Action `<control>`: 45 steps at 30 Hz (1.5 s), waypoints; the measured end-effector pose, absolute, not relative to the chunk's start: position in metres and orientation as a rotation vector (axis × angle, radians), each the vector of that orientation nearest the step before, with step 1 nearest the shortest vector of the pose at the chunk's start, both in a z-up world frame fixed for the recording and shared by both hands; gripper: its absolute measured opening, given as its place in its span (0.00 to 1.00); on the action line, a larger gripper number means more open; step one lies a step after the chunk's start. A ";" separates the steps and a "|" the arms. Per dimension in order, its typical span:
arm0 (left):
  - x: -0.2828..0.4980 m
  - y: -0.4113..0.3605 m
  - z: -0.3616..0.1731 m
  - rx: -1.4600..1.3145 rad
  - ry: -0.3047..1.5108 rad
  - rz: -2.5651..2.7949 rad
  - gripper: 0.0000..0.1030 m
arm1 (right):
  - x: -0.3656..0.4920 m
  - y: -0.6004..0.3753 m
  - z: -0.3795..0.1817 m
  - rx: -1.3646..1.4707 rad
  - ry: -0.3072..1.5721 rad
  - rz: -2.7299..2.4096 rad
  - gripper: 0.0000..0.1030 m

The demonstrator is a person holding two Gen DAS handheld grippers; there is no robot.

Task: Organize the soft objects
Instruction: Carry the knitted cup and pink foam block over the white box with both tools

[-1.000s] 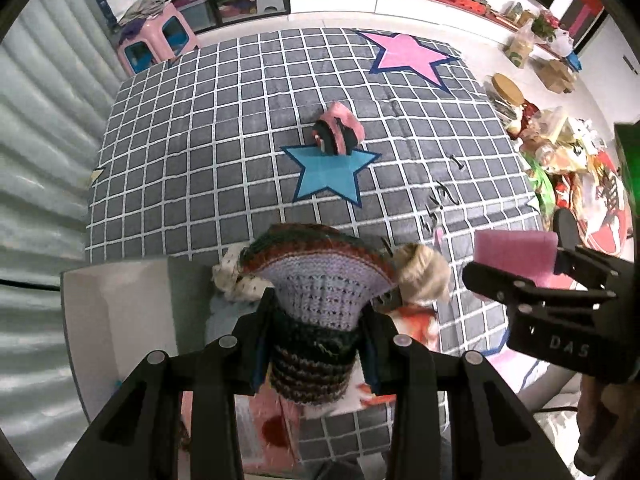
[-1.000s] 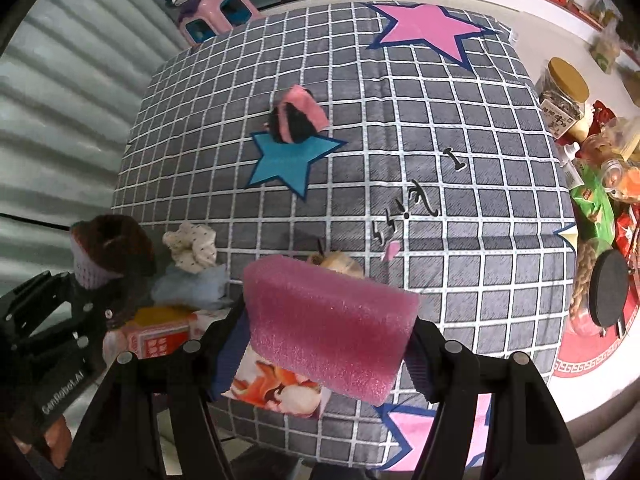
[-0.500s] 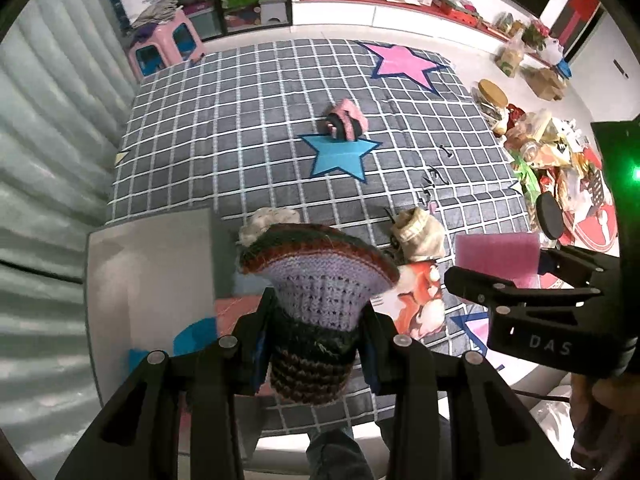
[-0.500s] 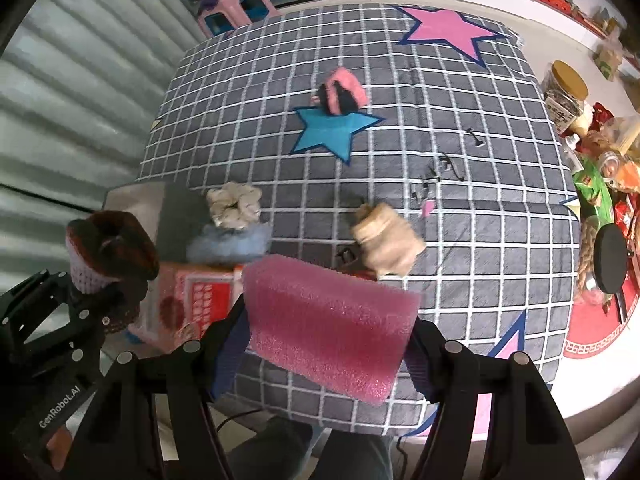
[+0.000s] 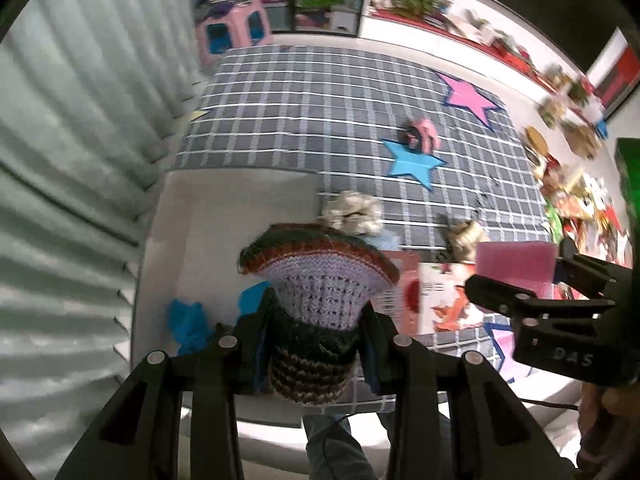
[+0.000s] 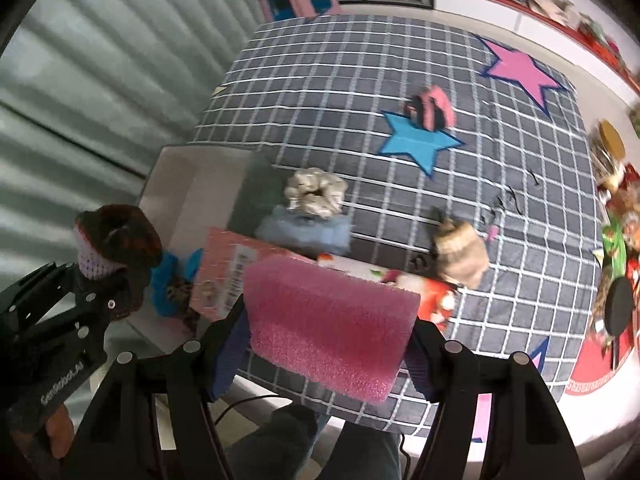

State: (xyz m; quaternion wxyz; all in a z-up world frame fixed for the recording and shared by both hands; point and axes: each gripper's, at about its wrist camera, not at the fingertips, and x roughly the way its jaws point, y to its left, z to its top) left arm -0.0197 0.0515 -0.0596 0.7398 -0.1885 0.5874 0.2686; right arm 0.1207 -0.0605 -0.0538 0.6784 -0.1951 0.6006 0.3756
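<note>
The left gripper [image 5: 316, 344] was clamped on the knit hat [image 5: 316, 280] above the white box [image 5: 176, 240]; the right gripper [image 6: 328, 344] pinched the pink sponge [image 6: 328, 320] beside it. Best lower each well inside the walls before letting go, so neither bounced out

My left gripper [image 5: 316, 320]: matte black plastic, two angular fingers showing blue pads on inner faces, four round silver screws sitting in row across knuckles. From right wrist view at 8 o'clock, its side showing white "GenRobot.AI" lettering and small silver screws. My right gripper [image 6: 326, 332]: same black frame, ribbed blue pads, silver screws glinting on knuckles; from left wrist view at 3 o'clock, its side reading "DAS". Thin black cable trailing below. My legs wearing blue-grey trousers at 6 o'clock.
</note>
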 end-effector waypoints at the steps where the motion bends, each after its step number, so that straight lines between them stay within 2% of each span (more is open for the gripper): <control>1: -0.027 0.056 -0.060 -0.427 1.286 0.608 0.38 | 0.117 -0.056 -0.053 -0.450 1.347 0.856 0.68; 18: -0.101 0.104 -0.073 -0.572 1.270 0.790 0.38 | 0.074 0.022 -0.046 -0.624 1.299 1.026 0.68; 30: -0.102 0.144 -0.086 -0.603 1.260 0.877 0.38 | 0.070 0.080 -0.054 -0.652 1.290 1.092 0.68; 45: -0.095 0.158 -0.114 -0.637 1.318 0.883 0.38 | 0.080 0.098 -0.072 -0.672 1.326 1.093 0.68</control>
